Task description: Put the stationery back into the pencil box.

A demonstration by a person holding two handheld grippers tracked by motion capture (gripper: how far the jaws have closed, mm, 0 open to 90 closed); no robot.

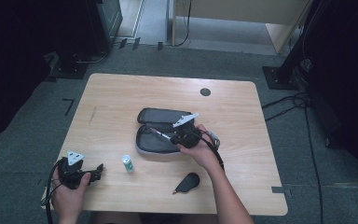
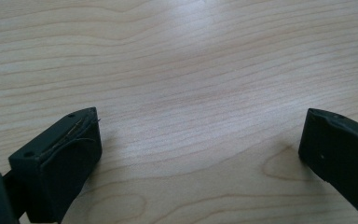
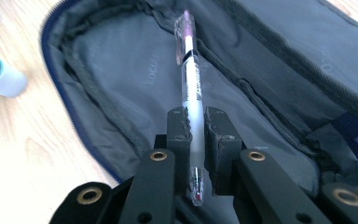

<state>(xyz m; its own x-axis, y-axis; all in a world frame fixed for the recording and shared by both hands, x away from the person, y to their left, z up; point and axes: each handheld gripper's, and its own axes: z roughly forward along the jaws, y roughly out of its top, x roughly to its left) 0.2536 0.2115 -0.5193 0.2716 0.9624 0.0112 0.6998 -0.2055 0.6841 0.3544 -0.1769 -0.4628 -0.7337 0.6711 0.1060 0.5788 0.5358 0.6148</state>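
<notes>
1. Black jaws of the right gripper (image 3: pixel 195 135) squeeze a clear pen (image 3: pixel 190 88) tight near its lower end.
2. Part of the pen is hidden between the jaws, and its pink end sticks out over the open grey pencil case (image 3: pixel 121 79).
3. The case's right side is cut off at the edge of the right gripper view.
4. The left gripper (image 2: pixel 200 140) rests on the wooden table (image 1: pixel 112 98) with its jaws wide apart and nothing between them.
5. A small white and green tube (image 1: pixel 127 163) lies near the case.
</notes>
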